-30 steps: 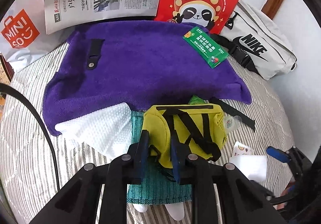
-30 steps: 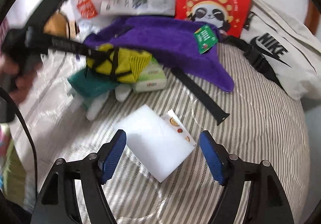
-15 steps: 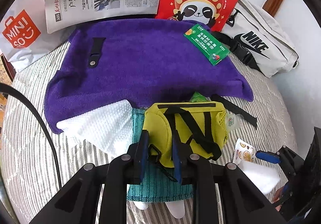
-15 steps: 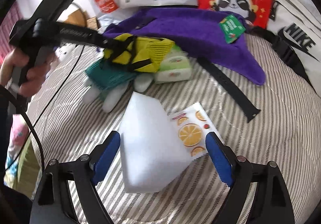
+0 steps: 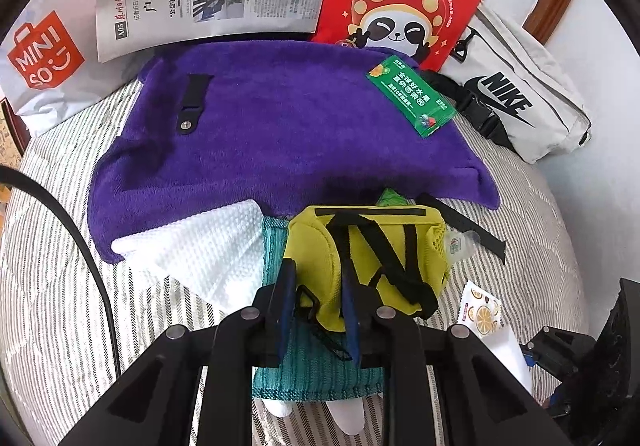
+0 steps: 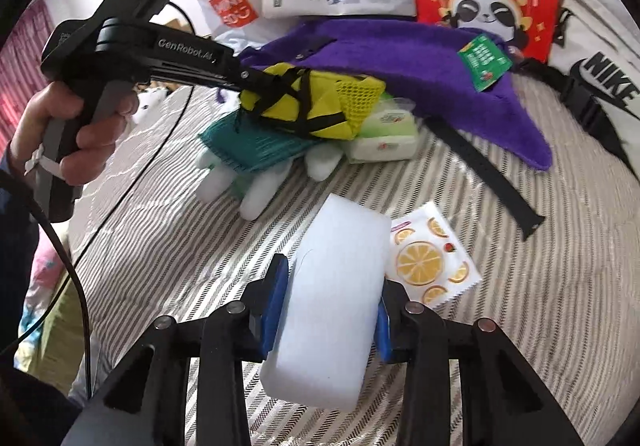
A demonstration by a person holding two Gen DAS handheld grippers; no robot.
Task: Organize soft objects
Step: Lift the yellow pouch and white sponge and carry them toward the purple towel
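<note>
Both hand-held grippers are black, angular frames with round silver screws and blue pads on the fingers (image 6: 276, 298). The left hand-held gripper (image 6: 256, 80) carries white "GenRobot.AI" lettering and a grey trigger; a black cable (image 6: 60, 246) trails from its handle. The hand (image 6: 76, 134) gripping it wears a dark sleeve (image 6: 20, 246).

Between the right gripper's (image 6: 324, 306) jaws sits the sponge block (image 6: 332, 286); a sachet (image 6: 428, 258) lies just right of them. Ahead, the pouch (image 5: 360, 258), between the left gripper's (image 5: 316, 298) jaws, rests on a knitted cloth (image 5: 312, 370), with the towel (image 5: 280, 126) behind and a waffle cloth (image 5: 204, 246) left.
</note>
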